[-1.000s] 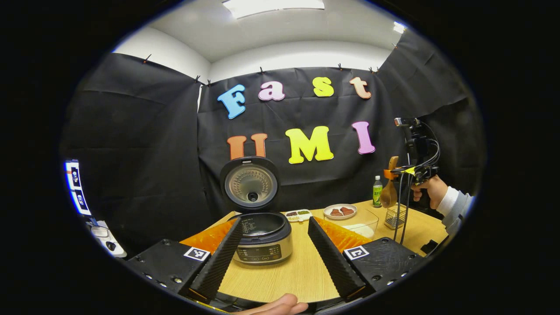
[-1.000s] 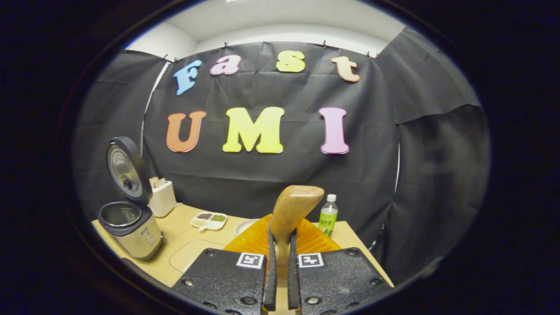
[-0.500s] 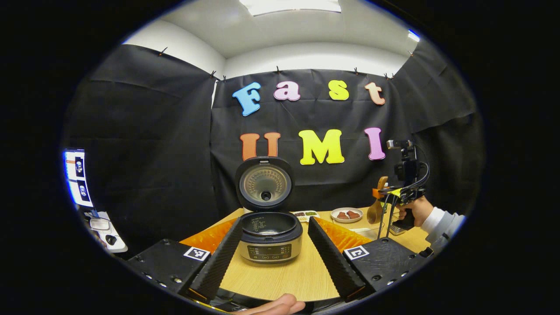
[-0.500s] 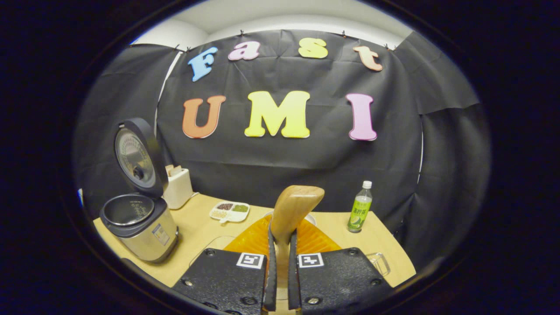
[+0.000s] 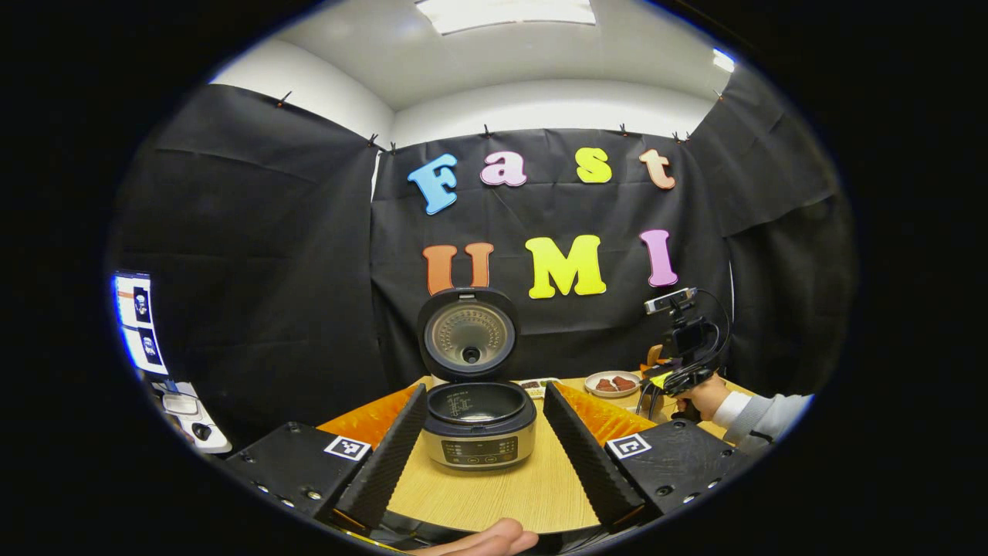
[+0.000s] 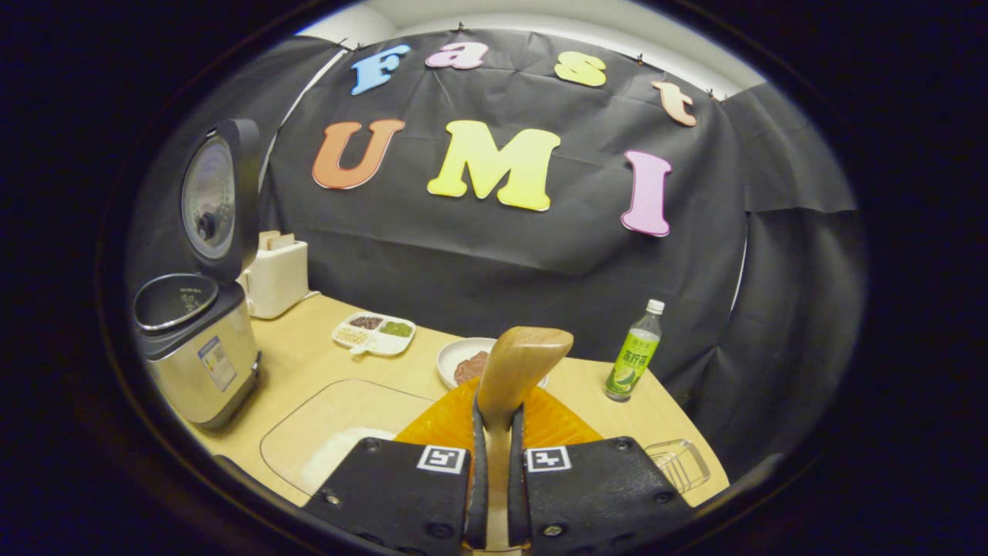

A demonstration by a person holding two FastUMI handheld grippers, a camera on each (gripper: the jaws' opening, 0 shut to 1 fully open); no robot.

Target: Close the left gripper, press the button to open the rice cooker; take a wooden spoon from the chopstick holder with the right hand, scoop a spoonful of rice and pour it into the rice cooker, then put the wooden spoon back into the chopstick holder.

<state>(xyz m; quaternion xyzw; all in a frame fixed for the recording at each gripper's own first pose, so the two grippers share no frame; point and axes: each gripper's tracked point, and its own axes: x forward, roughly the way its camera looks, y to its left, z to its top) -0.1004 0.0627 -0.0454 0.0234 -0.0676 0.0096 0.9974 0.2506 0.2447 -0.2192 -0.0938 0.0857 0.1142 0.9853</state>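
Observation:
The rice cooker [image 5: 478,423] stands with its lid [image 5: 468,333] up, straight ahead between the wide-apart fingers of my left gripper [image 5: 486,463], which is open and holds nothing. My right gripper [image 6: 496,413] is shut on the handle of the wooden spoon [image 6: 521,367], whose end sticks up past the fingertips; the bowl of the spoon is hidden. Below and left of it lies a clear container [image 6: 309,417] with white rice [image 6: 340,455]. The cooker [image 6: 197,355] stands at the left. The wire chopstick holder [image 6: 679,463] sits low right. In the left gripper view the right gripper [image 5: 679,363] hangs low at the table's right.
On the wooden table [image 6: 309,363] are a white box [image 6: 275,274] behind the cooker, a divided dish [image 6: 374,333], a plate of brown food [image 6: 463,361] and a green bottle [image 6: 634,351]. A hand and pale sleeve [image 5: 760,417] hold the right gripper. Screens [image 5: 139,324] glow far left.
The right gripper has come down with the spoon to just above the table by the rice container. The left gripper stays open in front of the cooker.

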